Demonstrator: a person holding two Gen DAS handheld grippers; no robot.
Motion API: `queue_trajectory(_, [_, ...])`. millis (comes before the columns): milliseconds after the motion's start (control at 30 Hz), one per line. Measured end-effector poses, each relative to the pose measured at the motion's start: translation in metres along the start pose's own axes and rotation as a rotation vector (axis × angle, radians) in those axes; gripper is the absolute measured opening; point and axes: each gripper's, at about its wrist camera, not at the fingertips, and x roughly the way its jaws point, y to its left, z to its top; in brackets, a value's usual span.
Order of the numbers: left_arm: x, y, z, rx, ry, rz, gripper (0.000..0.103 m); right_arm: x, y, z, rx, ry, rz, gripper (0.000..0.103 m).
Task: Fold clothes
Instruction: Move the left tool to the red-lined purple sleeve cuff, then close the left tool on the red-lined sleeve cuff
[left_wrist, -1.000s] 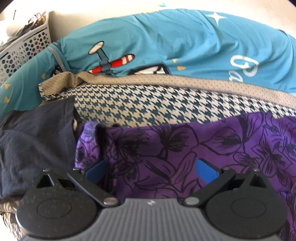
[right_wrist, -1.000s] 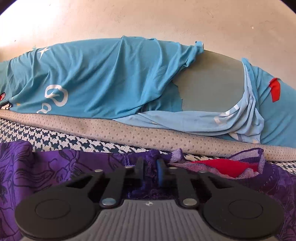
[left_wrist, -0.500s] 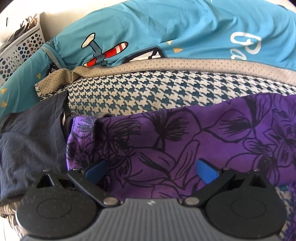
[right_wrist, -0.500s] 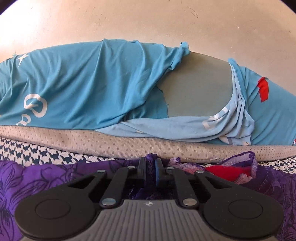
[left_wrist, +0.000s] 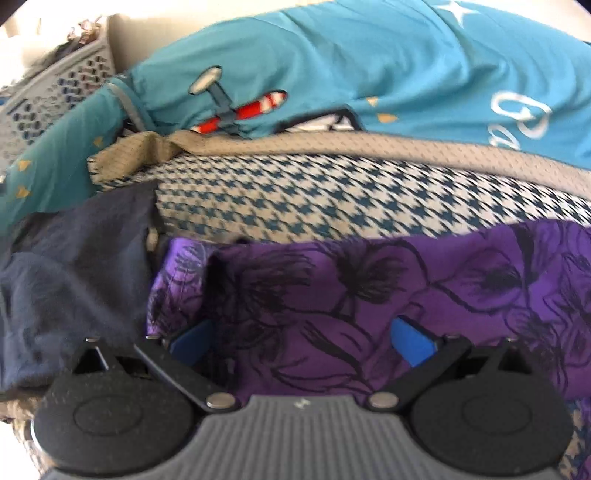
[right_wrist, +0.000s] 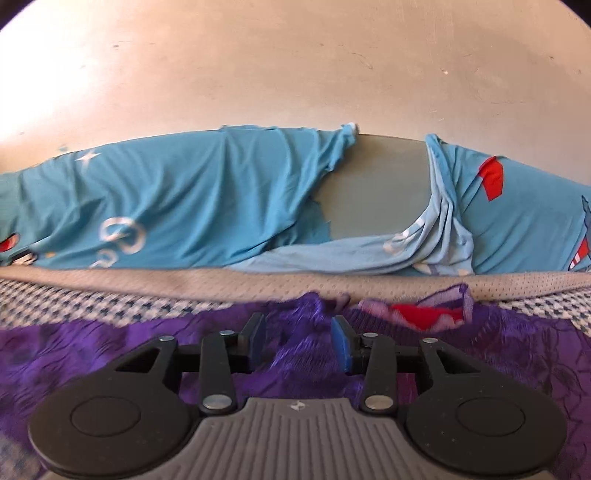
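A: Where is the purple floral garment (left_wrist: 388, 295) lying?

B: Right under both tools. In the left wrist view it spreads across the lower half of the picture, over a blue-and-white houndstooth cloth (left_wrist: 295, 206). The left gripper (left_wrist: 301, 338) hangs low over it with its blue pads wide apart, the fabric showing between them and gripped by neither.

A: And the right side?

B: The right gripper (right_wrist: 299, 341) is parted too, though less widely. A ridge of the purple fabric (right_wrist: 291, 354) rises in the gap between its pads; whether the cloth touches either pad I cannot tell, the picture being blurred there. Just beyond the right pad a red patch (right_wrist: 424, 315) shows inside a turned-up edge of the garment.

A: What lies around it?

B: A dark navy garment (left_wrist: 74, 280) sits just left of the purple one. Beyond the houndstooth runs a tan mesh band (left_wrist: 369, 144), then a teal printed sheet (left_wrist: 369, 62) with a red-and-white striped figure. A perforated laundry basket (left_wrist: 55, 96) stands at the far left.
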Motion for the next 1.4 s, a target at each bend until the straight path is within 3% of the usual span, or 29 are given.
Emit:
queue_trajectory(133, [0.000, 0.007, 0.001, -0.009, 0.003, 0.035, 0.103, -0.029, 0.003, -0.010, -0.015, 0.035, 0.040, 0.045])
queue_trajectory(267, [-0.017, 0.031, 0.004, -0.105, -0.034, -0.069, 0.103, -0.059, -0.006, -0.025, -0.011, 0.077, 0.082, 0.047])
queue_trajectory(433, [-0.026, 0.055, 0.004, -0.148, -0.024, -0.083, 0.103, -0.084, -0.011, -0.040, 0.032, 0.125, 0.131, 0.053])
queue_trajectory(533, [-0.028, 0.069, 0.003, -0.179, -0.016, -0.067, 0.103, -0.087, -0.006, -0.044, 0.012, 0.137, 0.165, 0.054])
queue_trajectory(667, [-0.026, 0.092, 0.003, -0.244, -0.008, 0.037, 0.103, -0.093, -0.005, -0.046, -0.009, 0.157, 0.194, 0.055])
queue_trajectory(800, [-0.023, 0.116, 0.001, -0.324, 0.030, 0.034, 0.103, -0.100, -0.007, -0.047, -0.030, 0.144, 0.207, 0.056])
queue_trajectory(1133, [-0.038, 0.095, -0.011, -0.226, 0.037, -0.044, 0.103, -0.107, -0.015, -0.047, -0.005, 0.175, 0.227, 0.057])
queue_trajectory(1400, [-0.038, 0.067, -0.018, -0.137, 0.058, -0.039, 0.103, -0.111, -0.020, -0.049, 0.003, 0.198, 0.212, 0.062])
